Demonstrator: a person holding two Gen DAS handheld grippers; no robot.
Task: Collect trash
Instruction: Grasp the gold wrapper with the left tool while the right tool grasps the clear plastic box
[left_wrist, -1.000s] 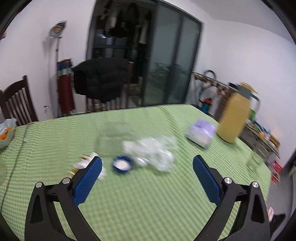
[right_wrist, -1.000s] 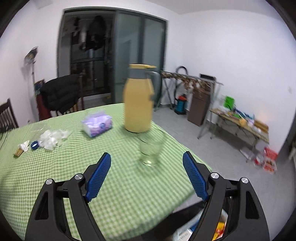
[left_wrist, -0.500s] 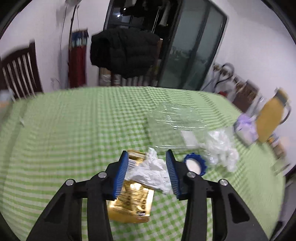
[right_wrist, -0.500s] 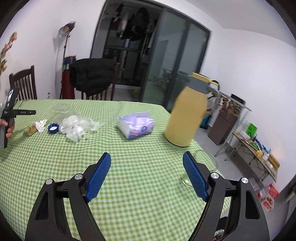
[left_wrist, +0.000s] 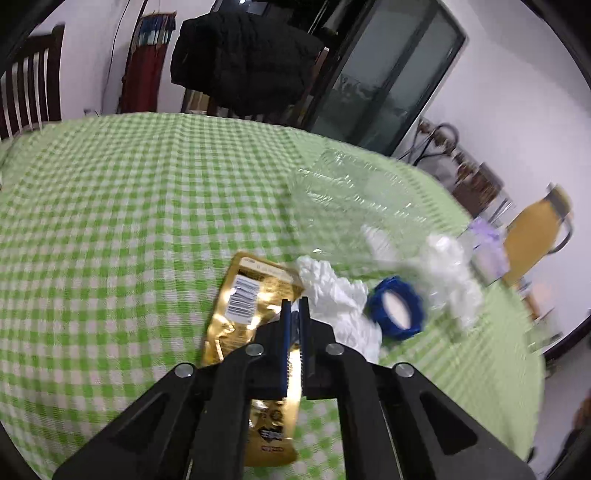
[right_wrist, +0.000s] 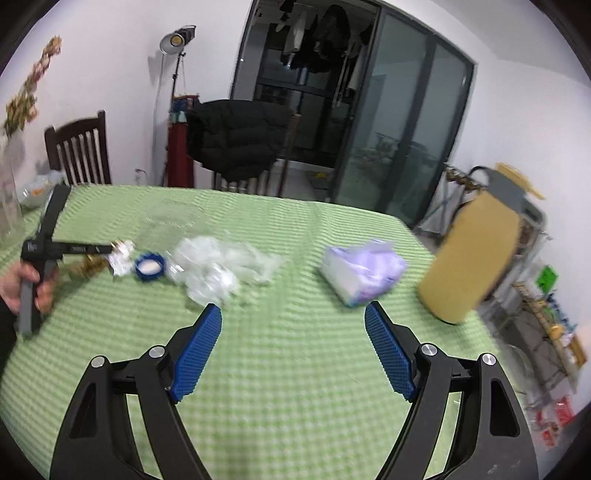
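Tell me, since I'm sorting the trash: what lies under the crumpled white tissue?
The crumpled white tissue overlaps the gold foil packet's corner on the green checked tablecloth. Anything beneath its middle is hidden.

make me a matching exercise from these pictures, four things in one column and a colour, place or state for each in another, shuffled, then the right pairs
Things:
1. gold foil snack wrapper
2. round blue plastic lid
3. left gripper
4. right gripper

Descriptions:
A. jaws wide apart over bare tablecloth
B. white inside, beside the crumpled white tissue
C. barcode label facing up
D. jaws shut at the tissue's edge

Pairs: 1-C, 2-B, 3-D, 4-A
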